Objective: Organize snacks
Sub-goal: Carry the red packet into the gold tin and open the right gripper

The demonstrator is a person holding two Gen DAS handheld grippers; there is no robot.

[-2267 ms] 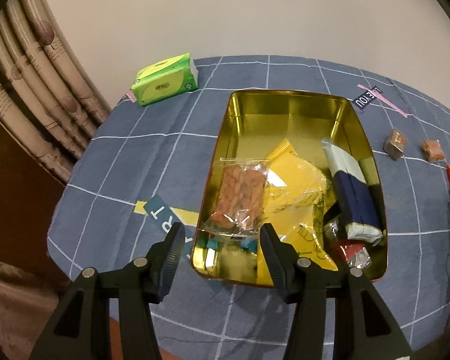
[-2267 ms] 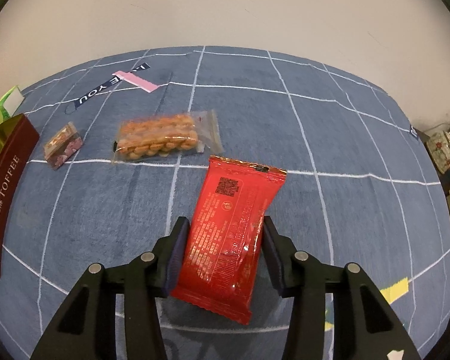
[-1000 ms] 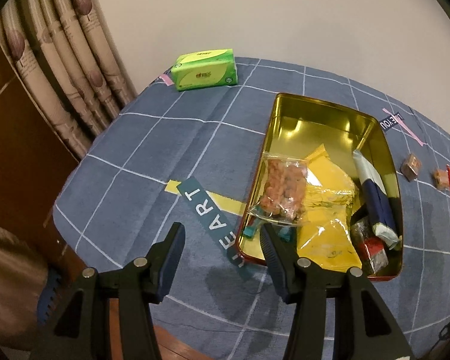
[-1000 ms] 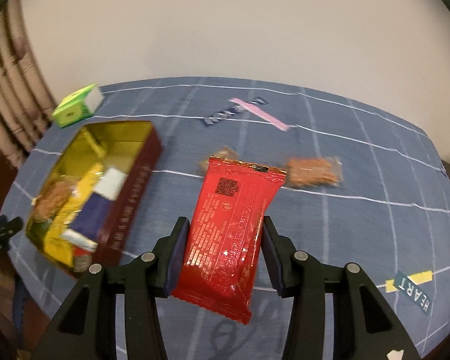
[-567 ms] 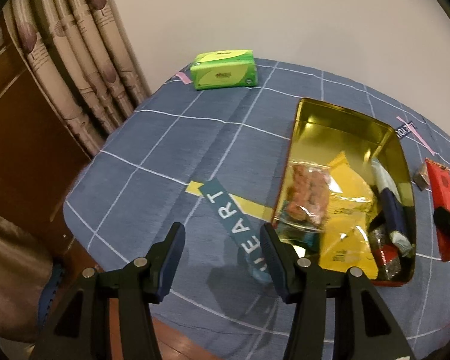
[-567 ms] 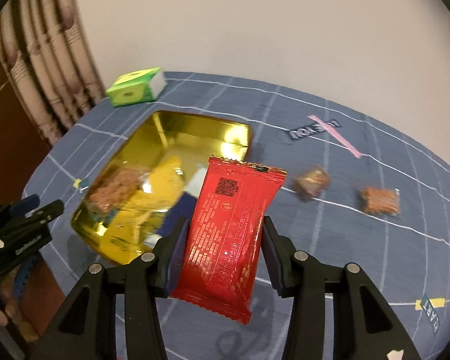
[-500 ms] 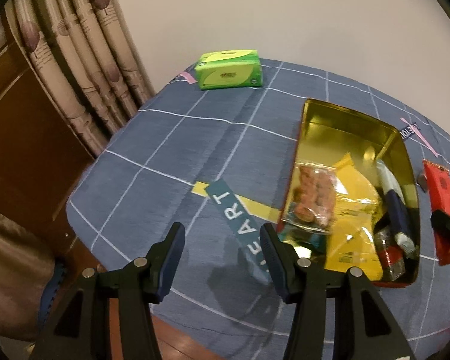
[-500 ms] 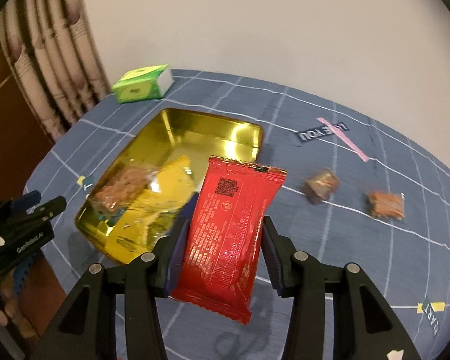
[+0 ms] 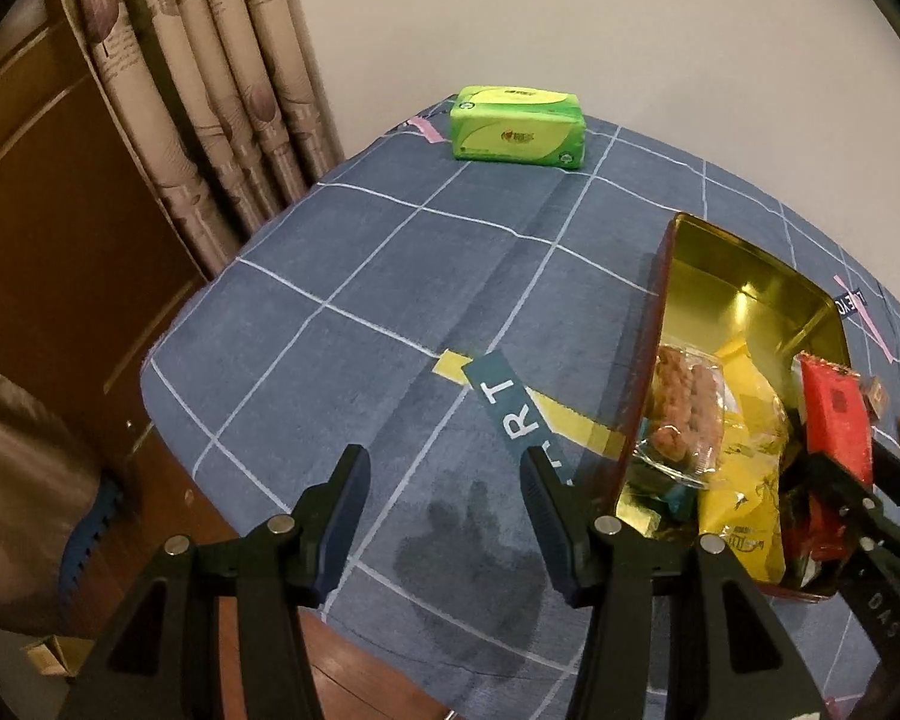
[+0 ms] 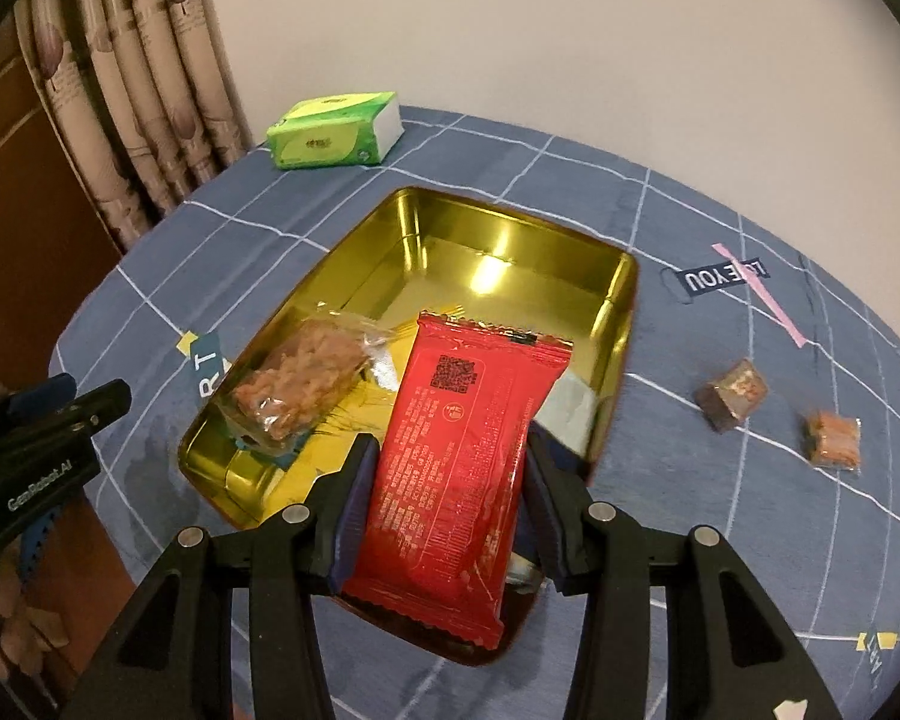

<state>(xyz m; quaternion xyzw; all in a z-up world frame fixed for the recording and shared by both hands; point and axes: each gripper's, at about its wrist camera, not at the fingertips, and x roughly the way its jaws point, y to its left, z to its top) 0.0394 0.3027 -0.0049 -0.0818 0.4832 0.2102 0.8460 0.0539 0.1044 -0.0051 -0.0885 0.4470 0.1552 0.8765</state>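
My right gripper (image 10: 450,445) is shut on a red snack packet (image 10: 462,480) and holds it above the near right part of the gold tin (image 10: 510,222). The tin holds a clear bag of nuts (image 10: 300,384), a yellow packet (image 10: 354,411) and more snacks hidden behind the red packet. In the left wrist view the red packet (image 9: 834,420) hangs over the tin (image 9: 720,276) at the right edge. My left gripper (image 9: 444,468) stands open over the bare blue cloth to the left of the tin, with nothing between its fingers.
Two small wrapped sweets (image 10: 732,393) (image 10: 834,438) lie on the cloth right of the tin. A green tissue pack (image 9: 516,135) sits at the far edge. The table edge (image 9: 168,420), curtains (image 9: 210,120) and a wooden door are close on the left.
My right gripper has carried the red packet leftwards from the open cloth to above the tin. My left gripper has drifted left, away from the tin, and stayed open.
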